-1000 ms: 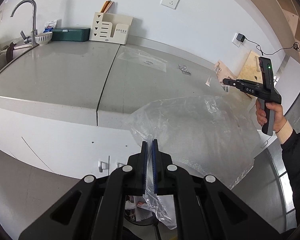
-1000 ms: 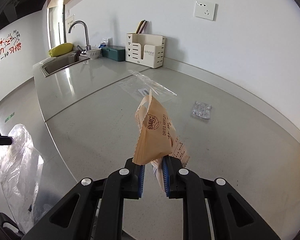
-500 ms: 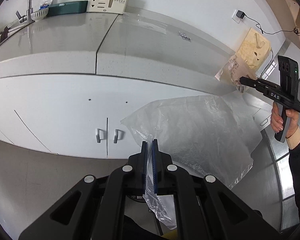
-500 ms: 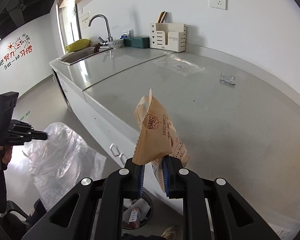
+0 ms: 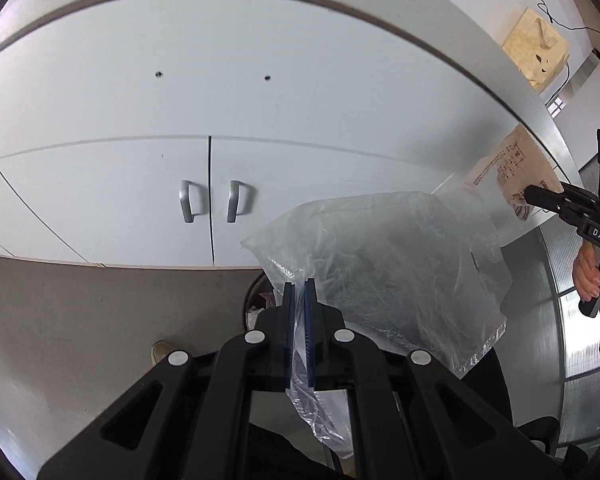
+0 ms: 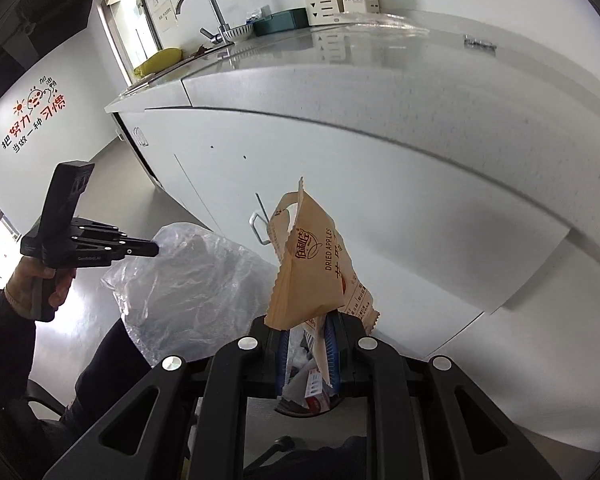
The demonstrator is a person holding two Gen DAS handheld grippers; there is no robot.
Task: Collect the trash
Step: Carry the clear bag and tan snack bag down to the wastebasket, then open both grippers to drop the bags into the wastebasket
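2 risks we see: left gripper [image 5: 297,312] jaws clamp only the thin plastic bag [image 5: 384,280], which may slip; right gripper [image 6: 308,344] jaws clamp the snack packet [image 6: 316,272], which may miss the bin [image 6: 308,396].

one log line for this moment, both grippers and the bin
left gripper: shut on clear plastic bag | right gripper: shut on dried apples packet | trash bin: below packet, holds wrappers
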